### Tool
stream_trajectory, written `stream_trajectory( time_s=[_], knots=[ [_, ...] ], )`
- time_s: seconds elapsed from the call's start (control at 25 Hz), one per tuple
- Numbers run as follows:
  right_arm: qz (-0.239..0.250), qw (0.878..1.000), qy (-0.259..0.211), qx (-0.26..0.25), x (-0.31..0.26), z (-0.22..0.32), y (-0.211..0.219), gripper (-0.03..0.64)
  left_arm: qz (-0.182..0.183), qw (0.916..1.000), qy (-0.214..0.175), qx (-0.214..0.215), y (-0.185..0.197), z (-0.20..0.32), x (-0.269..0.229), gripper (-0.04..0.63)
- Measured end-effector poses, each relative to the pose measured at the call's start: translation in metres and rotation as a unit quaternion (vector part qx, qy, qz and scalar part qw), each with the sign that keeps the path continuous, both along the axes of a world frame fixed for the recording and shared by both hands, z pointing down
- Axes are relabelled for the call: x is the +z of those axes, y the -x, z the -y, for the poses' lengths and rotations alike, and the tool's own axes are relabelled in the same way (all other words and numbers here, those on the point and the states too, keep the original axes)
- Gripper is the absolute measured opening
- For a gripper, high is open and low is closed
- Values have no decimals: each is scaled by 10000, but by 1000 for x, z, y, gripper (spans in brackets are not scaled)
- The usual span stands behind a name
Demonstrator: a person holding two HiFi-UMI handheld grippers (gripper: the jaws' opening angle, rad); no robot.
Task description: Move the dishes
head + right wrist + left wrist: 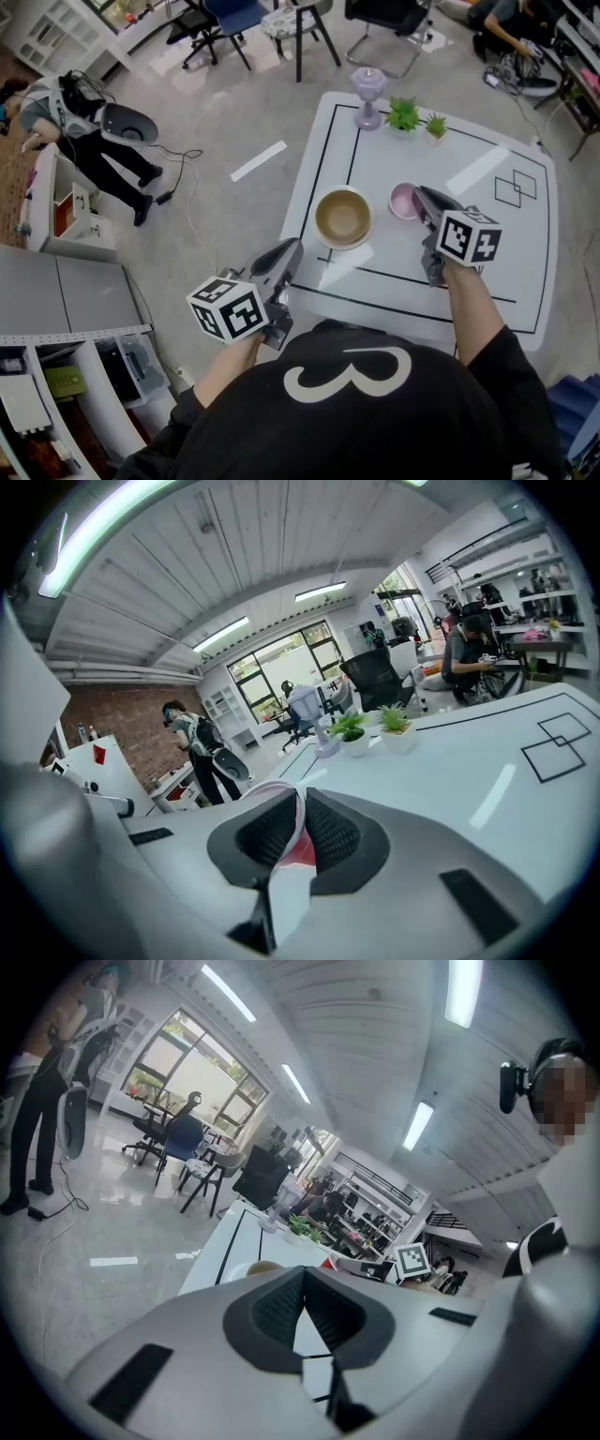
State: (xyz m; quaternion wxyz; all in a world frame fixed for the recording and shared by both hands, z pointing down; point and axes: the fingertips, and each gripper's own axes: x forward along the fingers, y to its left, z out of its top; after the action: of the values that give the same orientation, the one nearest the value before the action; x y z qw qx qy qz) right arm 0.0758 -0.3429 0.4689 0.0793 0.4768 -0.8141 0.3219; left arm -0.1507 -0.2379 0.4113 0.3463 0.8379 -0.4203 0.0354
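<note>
A white "3" [345, 375] marks the person's black shirt [375, 422]. Nearer than the empty tan bowl [342, 217], the left gripper [292, 246] is closed on nothing. Only the right gripper view shows the right gripper [298, 794] pinching the rim of the pink bowl [403, 202], just right of the tan one. Potted plants [403, 114] stand beyond.

Tan bowl [343, 217] upright on table [525, 234], pink bowl [402, 202] just beside, rim in R tongs [418, 195]
</note>
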Motion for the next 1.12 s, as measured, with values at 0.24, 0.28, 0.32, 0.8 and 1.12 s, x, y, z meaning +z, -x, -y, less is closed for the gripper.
stream_trajectory(
  time_s=[0.24,0.28,0.32,0.8,1.12],
  knots=[
    [-115,9989,203,406,29,8,-36,44,58,10000,80,-10,-9,3,5,2],
    [-134,9988,219,423,32,9,-38,44,69,9999,93,-3,-11,3,6,2],
    [-150,9986,238,439,34,9,-39,44,83,9999,107,9,-13,3,7,2],
    [-69,9985,247,484,34,11,-44,161,52,9999,117,39,-20,-4,6,2],
    [49,9995,-52,315,1,-3,-32,245,-106,9999,11,12,-10,-3,0,2]
  ],
)
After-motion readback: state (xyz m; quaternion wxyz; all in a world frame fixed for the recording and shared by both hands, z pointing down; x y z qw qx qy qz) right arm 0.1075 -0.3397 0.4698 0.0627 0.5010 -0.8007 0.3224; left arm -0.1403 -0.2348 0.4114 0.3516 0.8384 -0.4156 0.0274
